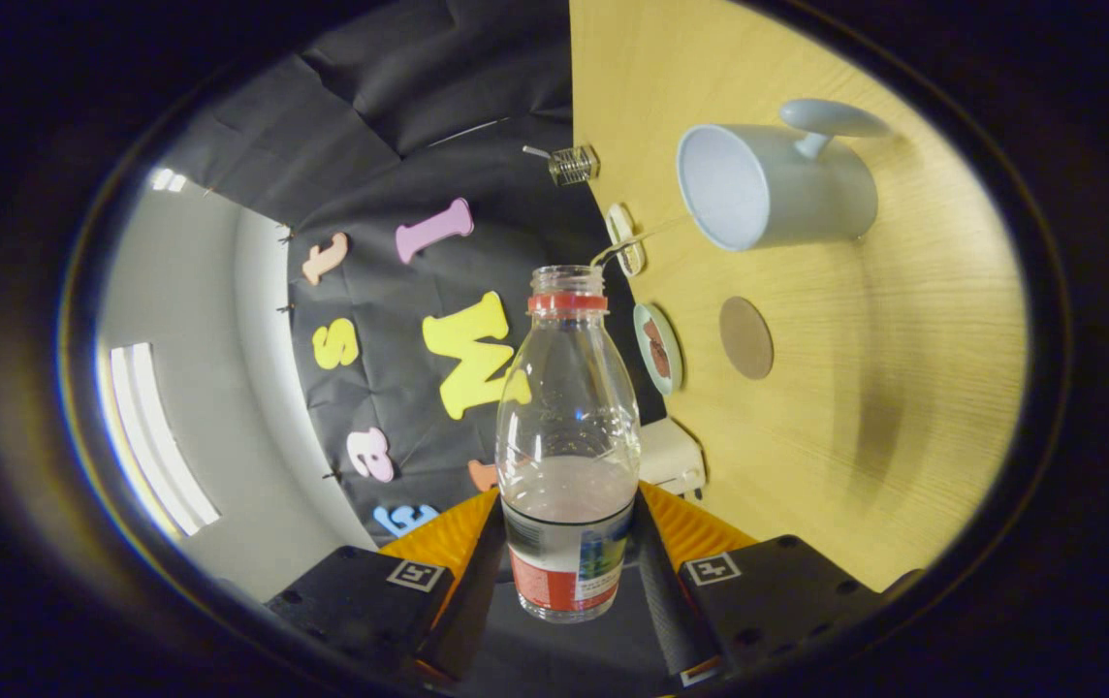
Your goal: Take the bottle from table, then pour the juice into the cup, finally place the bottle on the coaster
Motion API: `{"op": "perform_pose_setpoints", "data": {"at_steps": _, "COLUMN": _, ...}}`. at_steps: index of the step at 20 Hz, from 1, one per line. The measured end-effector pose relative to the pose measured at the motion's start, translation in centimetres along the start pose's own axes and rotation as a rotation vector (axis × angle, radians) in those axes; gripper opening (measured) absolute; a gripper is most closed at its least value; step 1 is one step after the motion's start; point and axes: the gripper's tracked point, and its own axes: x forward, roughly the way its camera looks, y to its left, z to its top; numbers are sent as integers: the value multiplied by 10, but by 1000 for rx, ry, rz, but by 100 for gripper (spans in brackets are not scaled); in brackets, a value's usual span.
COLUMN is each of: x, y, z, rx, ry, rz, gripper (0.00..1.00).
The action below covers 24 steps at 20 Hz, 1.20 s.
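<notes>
A clear plastic bottle (567, 436) with a red neck ring and no cap is held between my two fingers (477, 572), which press on its labelled lower part; my gripper (566, 567) is shut on it. A little pale liquid sits in the bottle. The whole view is rolled about a quarter turn, so the wooden table (855, 388) stands like a wall beside the bottle. A light blue cup (776, 184) with a handle stands on that table, beyond the bottle's mouth and off to one side, its opening facing me. A round brown coaster (745, 337) lies on the table between cup and bottle.
Along the table's far edge sit a small plate (658, 347) with something brown on it, a white box (671, 454), a small white dish (625, 237) and a little wire holder (572, 165). The booth's black cloth wall hangs behind.
</notes>
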Motion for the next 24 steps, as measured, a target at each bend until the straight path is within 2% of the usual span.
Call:
{"op": "perform_pose_setpoints", "data": {"at_steps": 8, "x": 3, "y": 15, "z": -4, "rx": 47, "ry": -2, "rz": 41, "gripper": 75}}
{"op": "perform_pose_setpoints", "data": {"at_steps": 24, "x": 11, "y": 27, "z": 4, "rx": 137, "ry": -7, "rz": 49, "gripper": 75}}
